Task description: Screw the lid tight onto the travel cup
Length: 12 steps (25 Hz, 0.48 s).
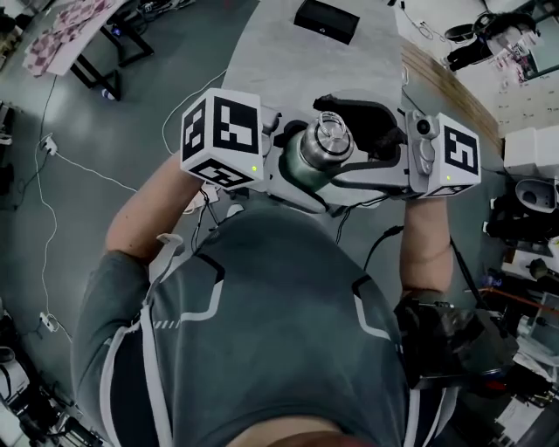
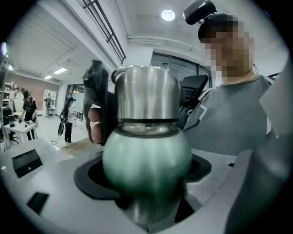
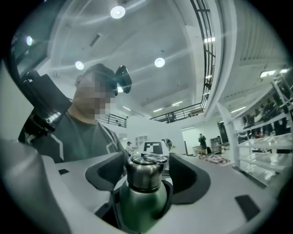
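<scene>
The rounded metal travel cup (image 1: 304,164) has a glossy green body, and its cylindrical steel lid (image 1: 333,138) is brushed silver. Left of the cup, the left gripper (image 1: 297,166) carries a white cube (image 1: 223,131) patterned with black squares. To the cup's right, the right gripper (image 1: 349,144) has black pads (image 1: 371,118). Below the cup is a grey shirt (image 1: 271,314) with white lines.

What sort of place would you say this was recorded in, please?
Probably a large robotics lab or workshop: a high white ceiling with round lights, open metal shelving racks along one side, and white cables trailing across the grey floor.
</scene>
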Motion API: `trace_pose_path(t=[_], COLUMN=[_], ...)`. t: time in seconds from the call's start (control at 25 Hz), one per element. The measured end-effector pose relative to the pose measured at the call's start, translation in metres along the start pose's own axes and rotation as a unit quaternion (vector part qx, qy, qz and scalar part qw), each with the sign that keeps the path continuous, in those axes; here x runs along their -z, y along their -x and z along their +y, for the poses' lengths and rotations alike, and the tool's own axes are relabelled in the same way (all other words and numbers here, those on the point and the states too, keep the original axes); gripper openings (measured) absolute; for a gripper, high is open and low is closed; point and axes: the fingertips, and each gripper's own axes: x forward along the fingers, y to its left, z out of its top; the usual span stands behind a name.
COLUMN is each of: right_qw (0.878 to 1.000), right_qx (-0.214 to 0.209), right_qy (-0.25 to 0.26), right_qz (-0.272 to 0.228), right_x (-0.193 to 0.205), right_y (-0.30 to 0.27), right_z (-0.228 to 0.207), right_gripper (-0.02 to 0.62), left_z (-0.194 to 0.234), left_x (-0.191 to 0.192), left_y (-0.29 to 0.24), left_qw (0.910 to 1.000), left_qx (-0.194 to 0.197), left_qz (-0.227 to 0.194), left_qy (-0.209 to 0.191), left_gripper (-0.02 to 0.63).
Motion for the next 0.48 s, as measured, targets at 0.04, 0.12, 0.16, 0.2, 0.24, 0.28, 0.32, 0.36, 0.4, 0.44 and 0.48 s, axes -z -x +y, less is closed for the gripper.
trace_pose_path(t=[0.04, 0.12, 0.16, 0.2, 0.24, 0.28, 0.32, 0.36, 0.4, 0.44, 0.48], right_qw=[1.0, 0.998, 0.998, 0.998, 0.997, 0.997, 0.998, 0.998, 0.999, 1.0, 0.999], right_qx=[-0.024, -0.055, -0.063, -0.068, -0.069, -0.068, -0.062, -0.051, -0.033, -0.009, 0.021], right_qy=[0.0, 0.0, -0.003, -0.007, -0.011, -0.016, -0.021, -0.025, -0.027, -0.026, -0.023], right_qz=[0.003, 0.01, 0.012, 0.012, 0.012, 0.011, 0.009, 0.008, 0.006, 0.007, 0.011], right_x=[0.001, 0.004, 0.004, 0.004, 0.004, 0.004, 0.005, 0.007, 0.008, 0.011, 0.015], right_y=[-0.002, -0.006, -0.006, -0.006, -0.005, -0.003, -0.003, -0.002, -0.002, -0.002, -0.001], right_z=[0.006, 0.014, 0.016, 0.016, 0.016, 0.015, 0.013, 0.01, 0.006, 0.0, -0.006], right_gripper=[0.316, 0.316, 0.314, 0.31, 0.296, 0.296, 0.295, 0.295, 0.293, 0.293, 0.293], left_z=[-0.005, -0.013, -0.016, -0.016, -0.016, -0.014, -0.013, -0.009, -0.005, 0.002, 0.009], left_x=[0.002, 0.004, 0.005, 0.005, 0.005, 0.005, 0.006, 0.007, 0.008, 0.011, 0.015], left_y=[-0.002, -0.007, -0.009, -0.011, -0.012, -0.013, -0.013, -0.013, -0.012, -0.011, -0.009], left_qw=[0.9999, 0.9994, 0.9991, 0.9989, 0.9988, 0.9989, 0.9991, 0.9994, 0.9997, 0.9999, 0.9996], left_qx=[0.012, 0.034, 0.041, 0.045, 0.046, 0.044, 0.04, 0.032, 0.019, 0.002, -0.019], left_qz=[0.003, 0.008, 0.011, 0.013, 0.014, 0.015, 0.016, 0.015, 0.015, 0.016, 0.02], left_qy=[-0.001, 0.0, 0.0, -0.001, -0.001, -0.001, 0.0, 0.001, 0.003, 0.005, 0.007], left_gripper=[0.402, 0.402, 0.402, 0.402, 0.402, 0.402, 0.402, 0.402, 0.402, 0.402, 0.402])
